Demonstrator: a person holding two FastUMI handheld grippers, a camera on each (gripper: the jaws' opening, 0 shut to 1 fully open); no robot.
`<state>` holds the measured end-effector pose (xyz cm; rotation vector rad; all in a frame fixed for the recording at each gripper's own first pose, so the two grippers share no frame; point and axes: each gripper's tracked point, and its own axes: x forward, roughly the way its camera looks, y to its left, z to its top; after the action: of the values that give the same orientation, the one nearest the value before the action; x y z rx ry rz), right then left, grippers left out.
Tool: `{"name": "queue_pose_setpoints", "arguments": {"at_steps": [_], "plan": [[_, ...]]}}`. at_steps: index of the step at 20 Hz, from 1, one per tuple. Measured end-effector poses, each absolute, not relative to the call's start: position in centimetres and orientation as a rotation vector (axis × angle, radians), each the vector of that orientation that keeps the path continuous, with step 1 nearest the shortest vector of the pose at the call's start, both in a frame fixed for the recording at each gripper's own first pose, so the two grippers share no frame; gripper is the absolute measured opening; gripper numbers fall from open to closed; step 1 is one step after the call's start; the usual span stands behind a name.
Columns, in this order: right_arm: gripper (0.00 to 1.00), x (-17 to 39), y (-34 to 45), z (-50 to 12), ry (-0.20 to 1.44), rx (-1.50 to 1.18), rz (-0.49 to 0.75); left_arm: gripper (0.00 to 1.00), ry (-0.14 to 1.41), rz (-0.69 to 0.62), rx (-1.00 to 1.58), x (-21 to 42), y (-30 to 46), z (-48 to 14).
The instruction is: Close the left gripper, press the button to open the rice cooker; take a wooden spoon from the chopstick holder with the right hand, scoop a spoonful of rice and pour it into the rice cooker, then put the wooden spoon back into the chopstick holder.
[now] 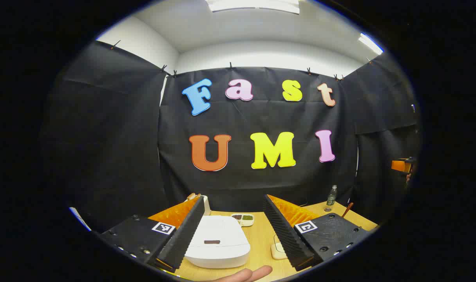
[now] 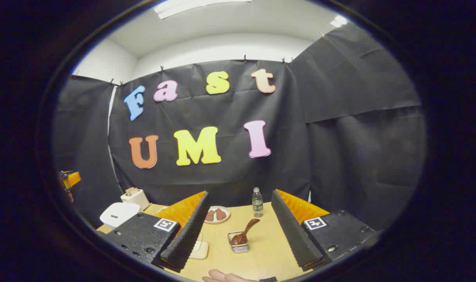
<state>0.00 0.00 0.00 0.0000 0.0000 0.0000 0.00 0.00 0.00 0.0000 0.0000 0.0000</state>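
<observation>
With the left gripper (image 1: 236, 231) spread wide over the closed white rice cooker (image 1: 218, 241), a press could straddle the lid button (image 1: 212, 242), while the equally spread right gripper (image 2: 239, 233) faces the wooden spoon (image 2: 245, 232) leaning in its wire chopstick holder (image 2: 238, 243), easily tipped

The left claw (image 1: 233, 231) covers both near corners of the cooker (image 1: 218, 242), and its right finger hides part of the small pad (image 1: 278, 250) beside it. The dish (image 1: 242, 219) beyond holds something too small to name. Low between the fingers, a fingertip (image 1: 250, 274) is cut off by the edge. In the right gripper view, the holder (image 2: 239, 243) conceals the spoon's (image 2: 245, 231) lower end.
</observation>
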Motion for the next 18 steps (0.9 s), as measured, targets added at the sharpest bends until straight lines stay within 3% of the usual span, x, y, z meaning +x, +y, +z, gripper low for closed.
{"name": "queue_pose_setpoints", "arguments": {"at_steps": [10, 13, 14, 17, 18], "plan": [[1.0, 0.0, -0.7, -0.5, -0.013, 0.005, 0.007, 0.95, -0.005, -0.042, 0.072, -1.3, -2.3, -1.0], [0.95, 0.5, -0.9, -1.6, 0.005, 0.02, 0.009, 0.95, -0.006, -0.056, 0.054, -0.8, -2.3, -1.3], [1.0, 0.7, -0.9, -1.7, 0.014, 0.027, 0.011, 0.95, -0.007, -0.054, 0.05, -0.7, -2.2, -1.4], [1.0, 1.2, -0.8, -2.2, 0.023, 0.024, 0.027, 0.88, -0.035, -0.037, 0.053, 0.4, -1.3, -1.7], [0.96, 1.4, -1.0, -2.1, 0.011, 0.012, 0.029, 0.87, -0.043, -0.04, 0.054, 0.7, -1.2, -1.9]]}}
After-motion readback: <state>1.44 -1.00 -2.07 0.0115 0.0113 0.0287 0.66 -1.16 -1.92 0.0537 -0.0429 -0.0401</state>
